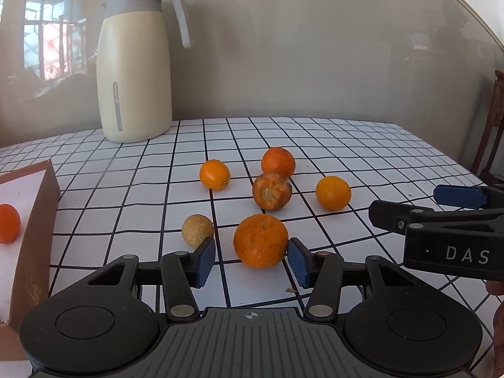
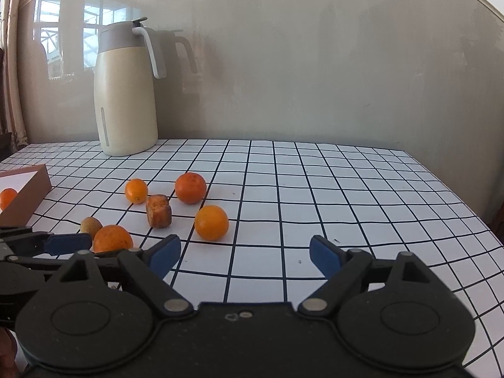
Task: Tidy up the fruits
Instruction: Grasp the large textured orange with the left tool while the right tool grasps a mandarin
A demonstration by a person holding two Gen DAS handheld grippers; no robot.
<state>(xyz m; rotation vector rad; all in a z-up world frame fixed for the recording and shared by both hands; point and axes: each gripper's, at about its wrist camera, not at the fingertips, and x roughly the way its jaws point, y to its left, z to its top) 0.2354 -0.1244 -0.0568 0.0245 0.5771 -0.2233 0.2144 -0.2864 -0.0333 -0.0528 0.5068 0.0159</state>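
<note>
Orange fruit in the box [image 1: 37, 220] is cut off by the frame edge.

Both grippers — left gripper [image 1: 251, 256], right gripper [image 2: 245, 253] — are showing black plastic linkages, blue pads, silver rivets, white "DAS" lettering.

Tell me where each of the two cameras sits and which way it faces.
Left wrist: rides the left tongs, facing the wall across the checked table; open pads flank the big orange; right tongs intrude at right.
Right wrist: rides the right tongs, open over bare cloth, same heading; left tongs show at left.
Shared: cream jug, loose fruit, brown box holding one orange fruit.
</note>
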